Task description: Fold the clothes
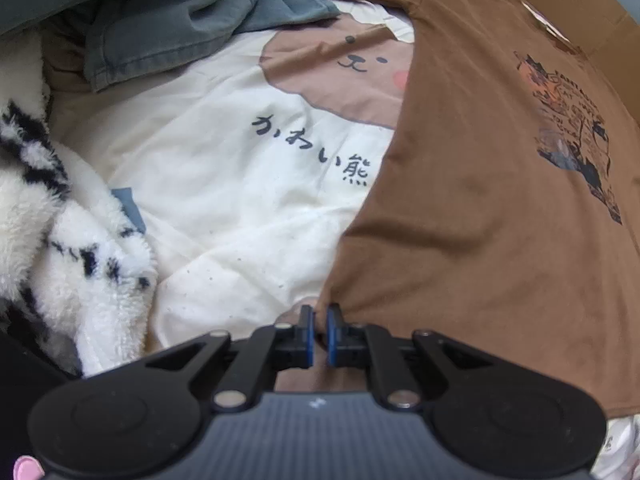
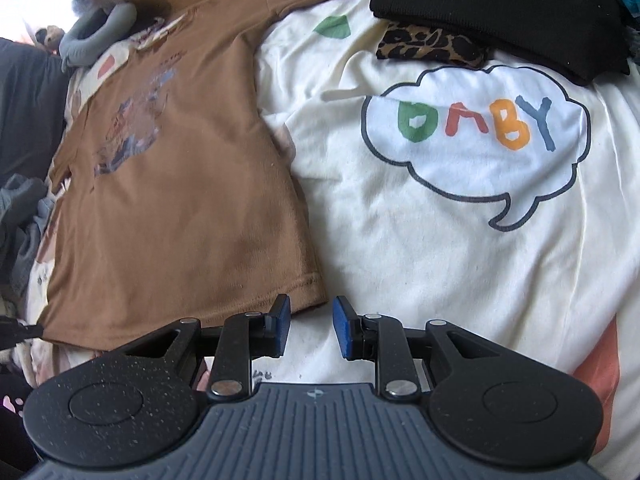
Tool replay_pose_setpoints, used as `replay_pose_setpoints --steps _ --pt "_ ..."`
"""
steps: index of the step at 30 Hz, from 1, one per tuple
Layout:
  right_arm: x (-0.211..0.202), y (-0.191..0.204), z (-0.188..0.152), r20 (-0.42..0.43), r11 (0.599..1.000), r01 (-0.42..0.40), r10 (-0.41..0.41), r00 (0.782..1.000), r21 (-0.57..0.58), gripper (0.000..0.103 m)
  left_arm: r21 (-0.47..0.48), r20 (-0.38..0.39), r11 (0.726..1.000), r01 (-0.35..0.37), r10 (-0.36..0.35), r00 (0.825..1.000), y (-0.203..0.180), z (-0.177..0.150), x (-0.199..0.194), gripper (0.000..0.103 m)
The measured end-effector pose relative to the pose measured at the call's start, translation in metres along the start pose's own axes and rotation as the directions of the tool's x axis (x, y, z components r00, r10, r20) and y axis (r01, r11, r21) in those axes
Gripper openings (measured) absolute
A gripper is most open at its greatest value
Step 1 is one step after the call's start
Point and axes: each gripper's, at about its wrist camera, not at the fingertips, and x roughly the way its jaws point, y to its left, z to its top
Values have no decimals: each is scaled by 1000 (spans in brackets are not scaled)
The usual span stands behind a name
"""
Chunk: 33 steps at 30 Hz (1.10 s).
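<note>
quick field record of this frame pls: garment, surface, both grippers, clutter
garment: brown cotton T-shirt with a printed graphic, spread flat
surface: cream printed bedsheet
left hand-held gripper: shut, pinching the T-shirt's hem corner
right hand-held gripper: open, empty, at the other hem corner
clutter: grey-blue denim garment; white fleece with black marks; folded black knit garment
</note>
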Motion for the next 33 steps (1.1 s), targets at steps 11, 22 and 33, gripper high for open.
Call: replay_pose_setpoints --steps 11,22,33 --pt "17 -6 22 -34 999 -31 31 999 6 30 -12 19 1000 -1 1 1000 0 1 -4 7" --pt "29 -9 7 -70 1000 -3 4 998 17 30 2 12 999 -35 35 999 2 0 -1 7" --pt "11 -9 -7 -30 999 -5 6 1000 45 30 14 0 999 -49 49 999 -1 -1 3 7"
